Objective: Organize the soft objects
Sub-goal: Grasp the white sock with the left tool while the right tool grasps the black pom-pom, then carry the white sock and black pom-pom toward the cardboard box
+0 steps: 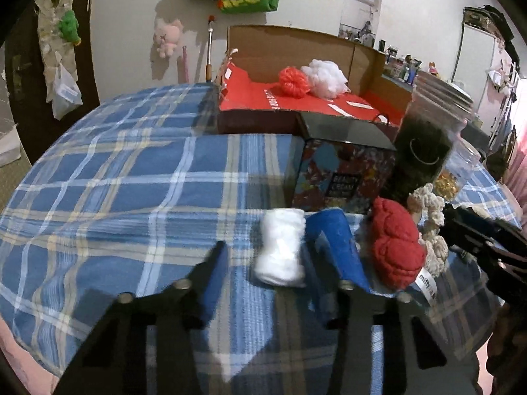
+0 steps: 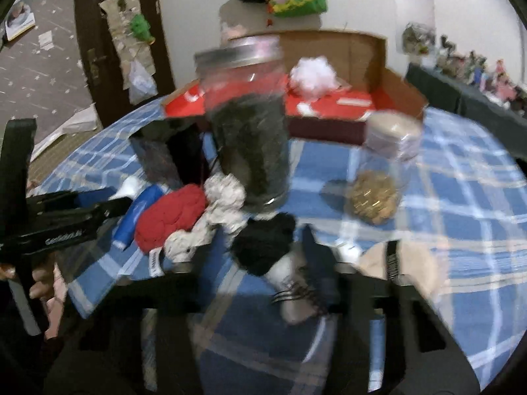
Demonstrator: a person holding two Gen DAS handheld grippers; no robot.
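While the left wrist view looks across the plaid tablecloth, the left gripper stands partly open around a white rolled sock, pads apart from it; the red box sits at one o'clock. From the right wrist, the right gripper brackets a black-and-white sock, grip unclear through blur; a red plush lies at ten o'clock

my jaws: apart, over plaid cloth
between tips: white roll, nearer my right finger; touching? can't tell
beside it: blue roll, red knit, cream rope
behind: printed box, dark jar
far: red tray w/ red + white puffs
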